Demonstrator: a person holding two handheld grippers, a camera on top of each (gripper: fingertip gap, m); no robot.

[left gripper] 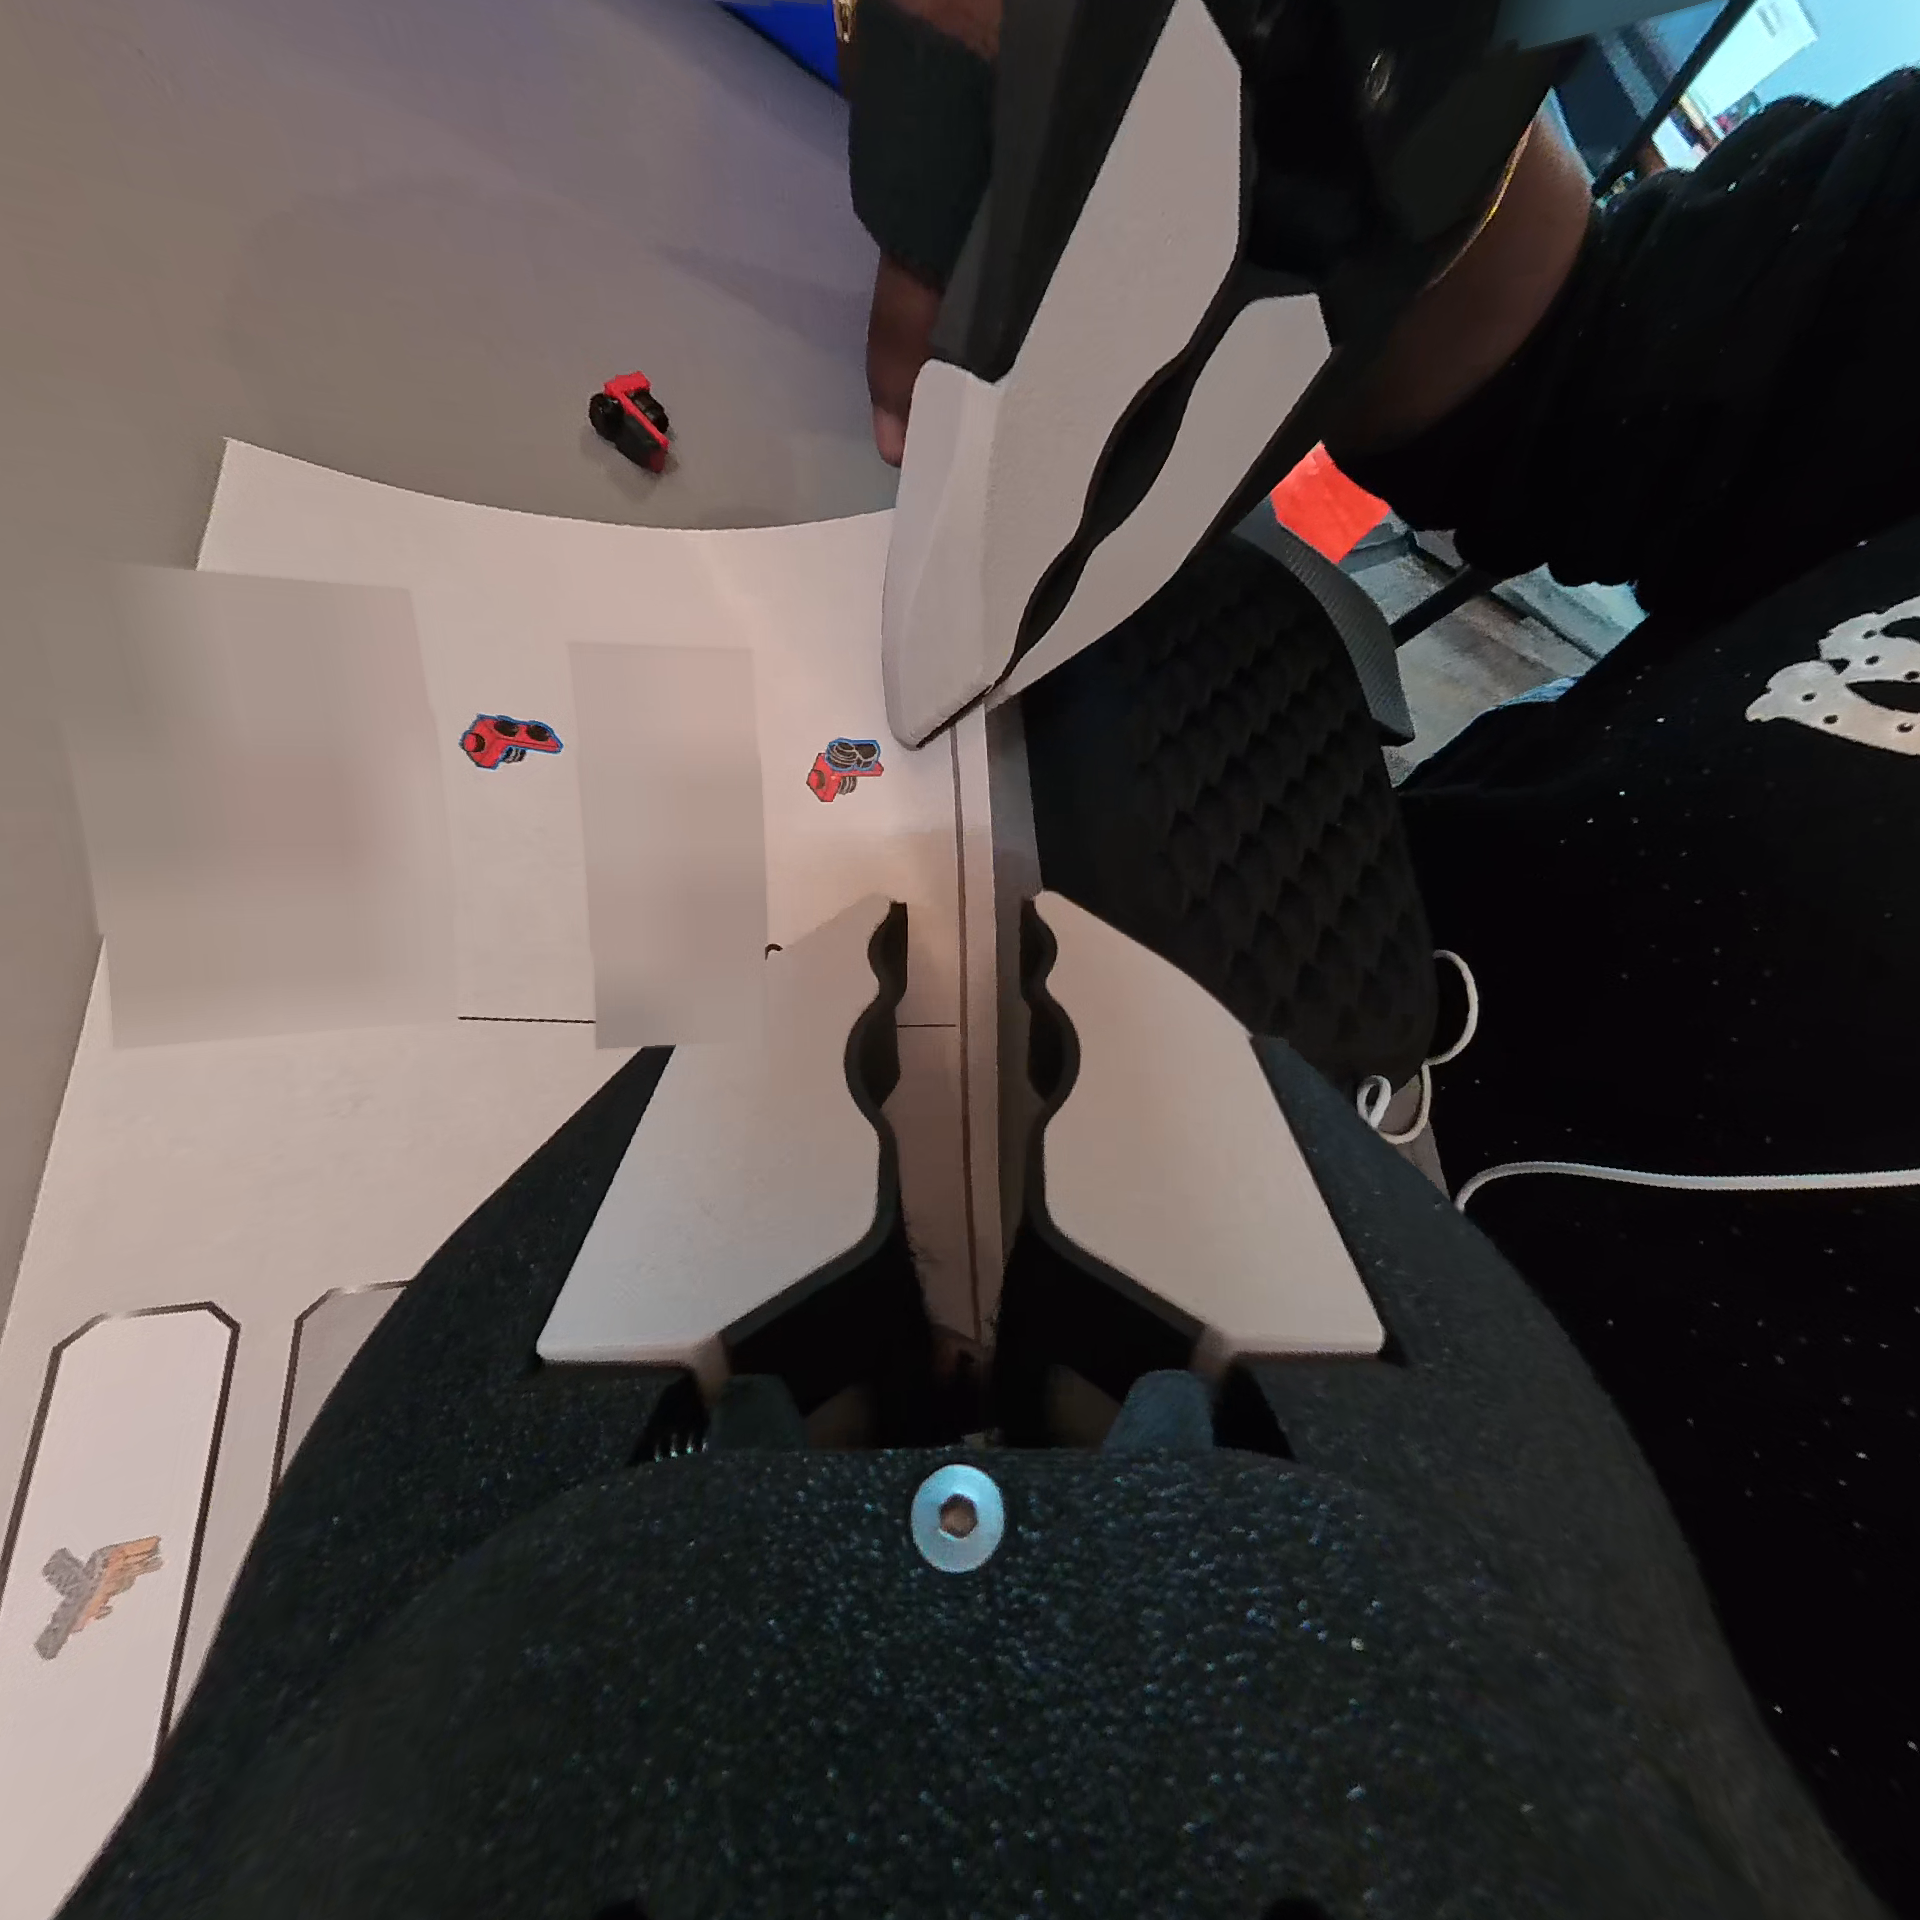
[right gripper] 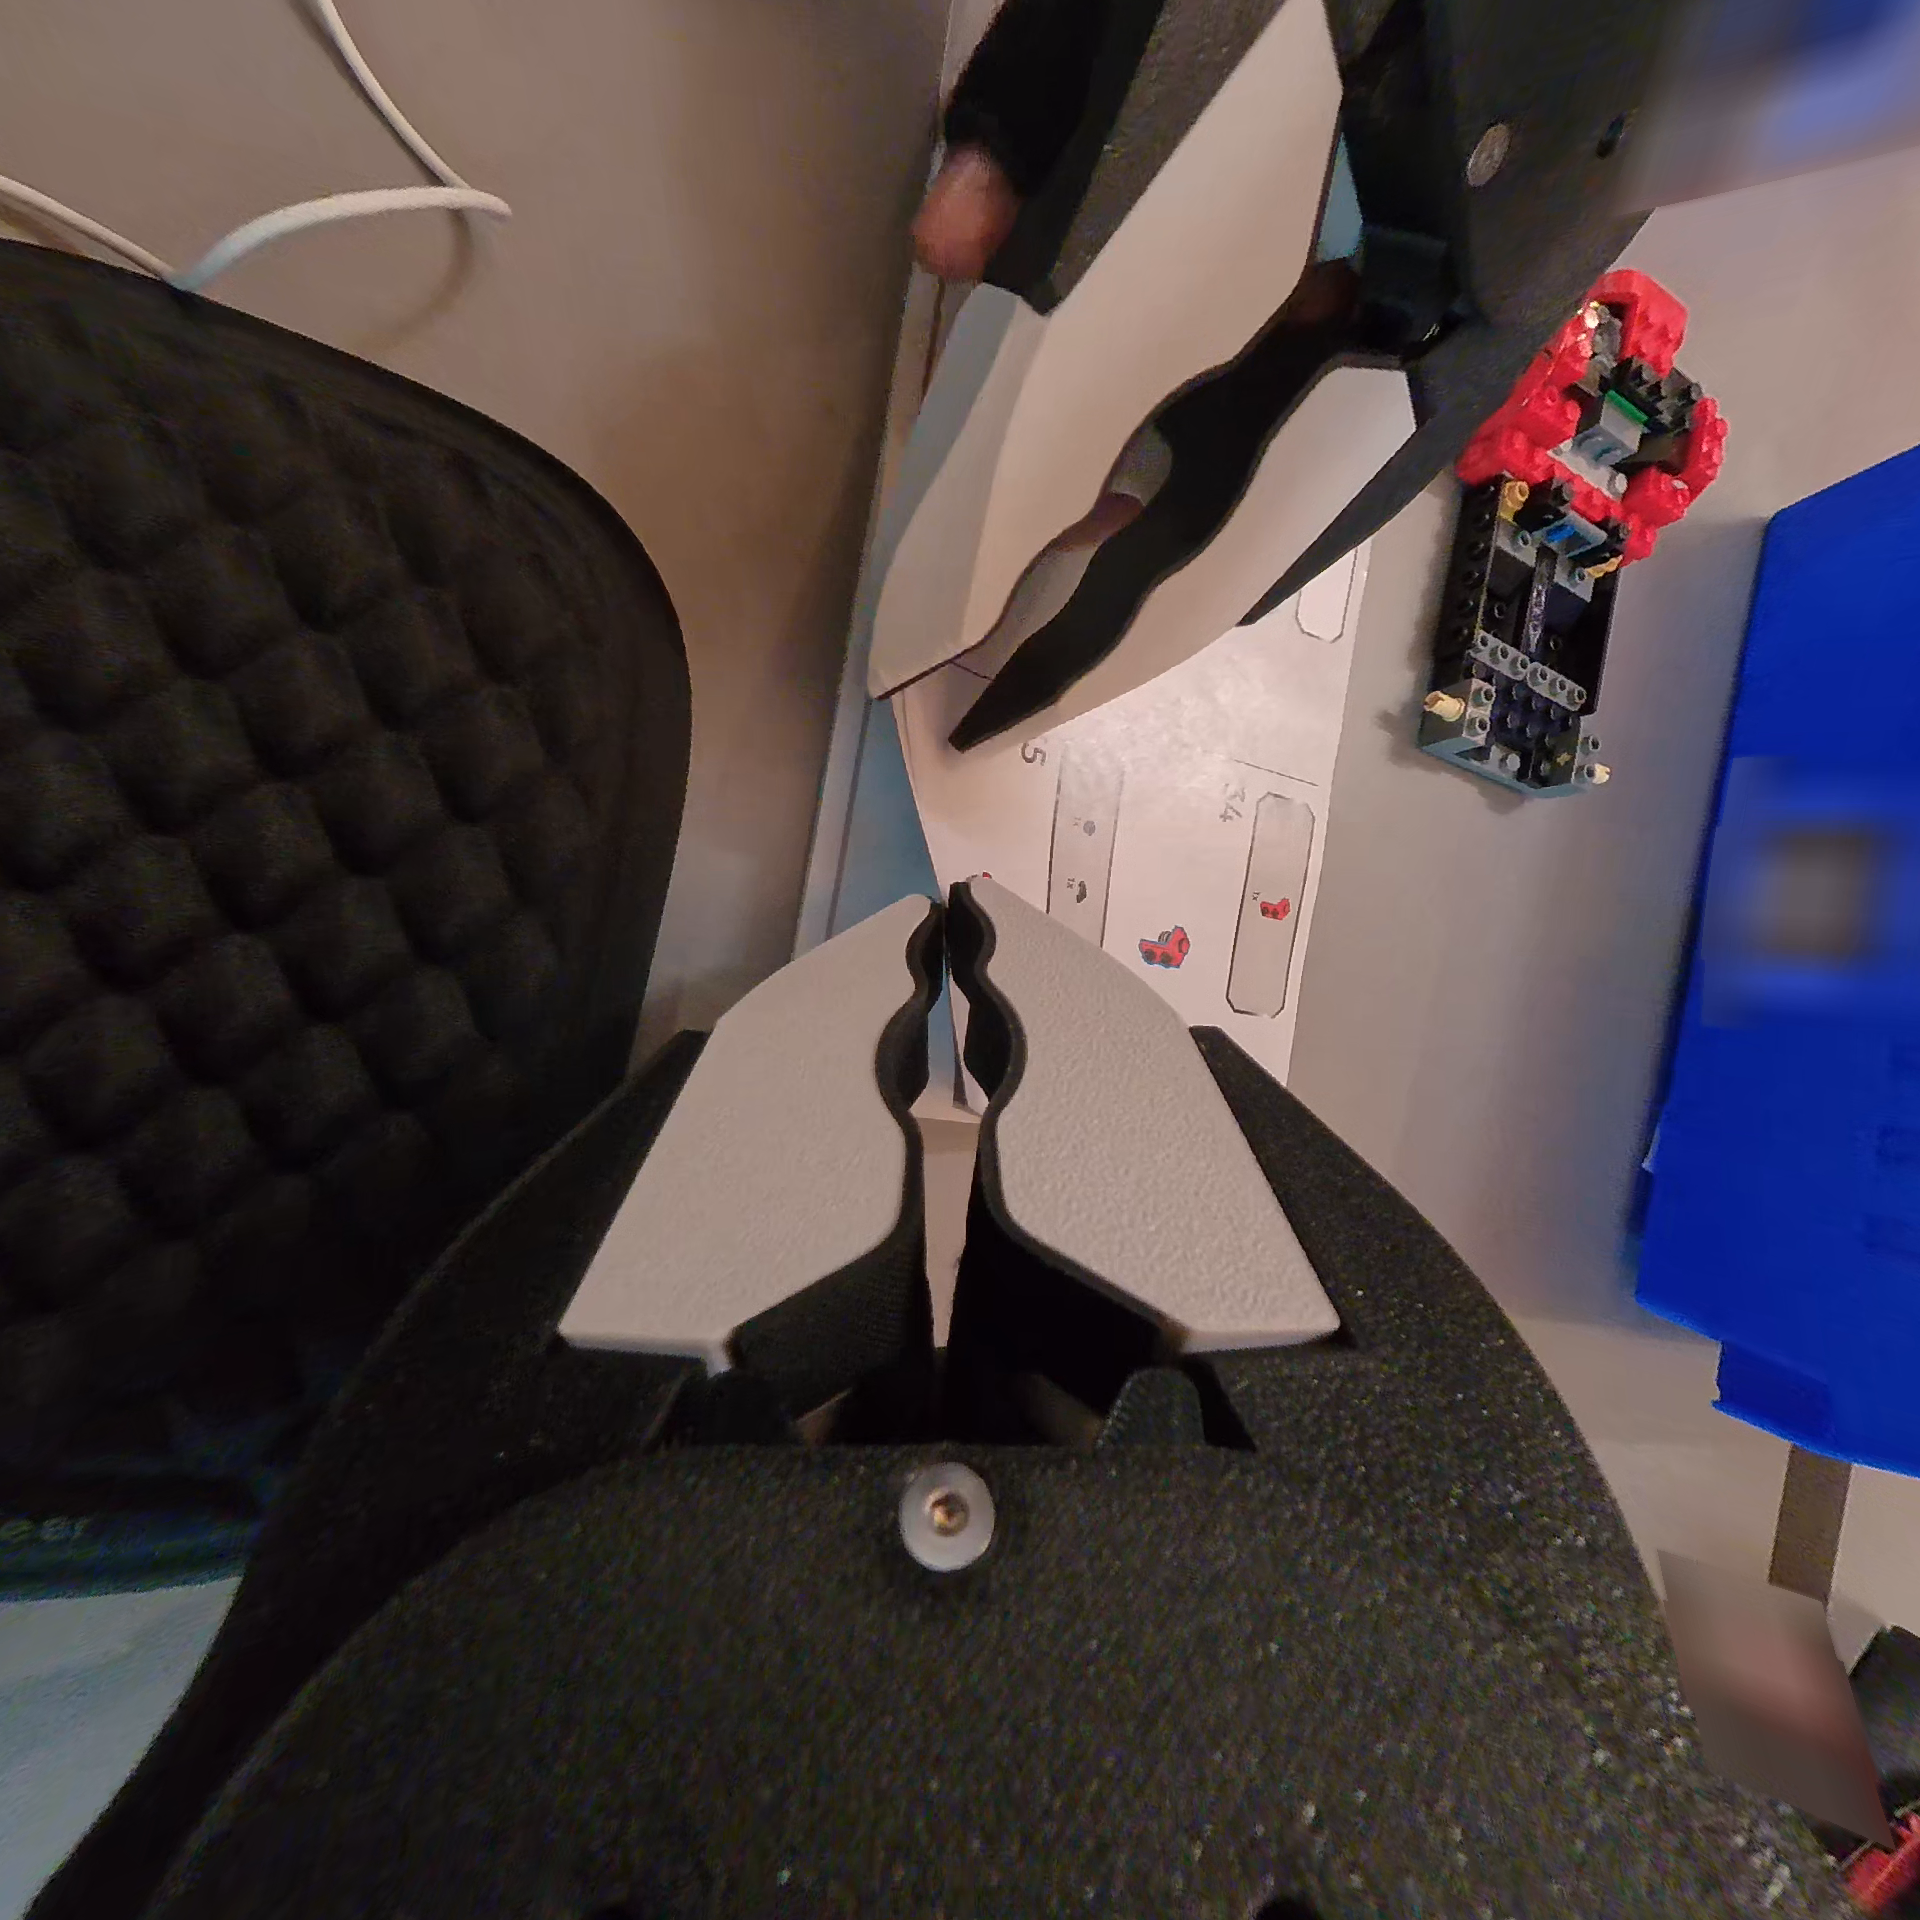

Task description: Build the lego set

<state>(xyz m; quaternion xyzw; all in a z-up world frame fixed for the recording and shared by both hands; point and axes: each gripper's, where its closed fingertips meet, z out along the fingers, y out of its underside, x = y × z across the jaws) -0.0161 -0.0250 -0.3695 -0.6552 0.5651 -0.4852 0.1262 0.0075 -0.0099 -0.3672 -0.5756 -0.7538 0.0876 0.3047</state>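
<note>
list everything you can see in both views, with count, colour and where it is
lego piece: 1, red and black, on the table beyond the sheet
instruction sheet: 1, white with printed part pictures, flat on the table, its edge between both grippers' jaws
lego model: 1, black base with red ring, on the table right of the sheet
blue box: 1, blue, right of the model
chair: 1, black, quilted, at the table edge
cable: 1, white, past the chair
table: 1, grey
left gripper: 1, grey and black, jaws open around the sheet edge
right gripper: 1, grey and black, jaws nearly closed on the sheet edge
</note>
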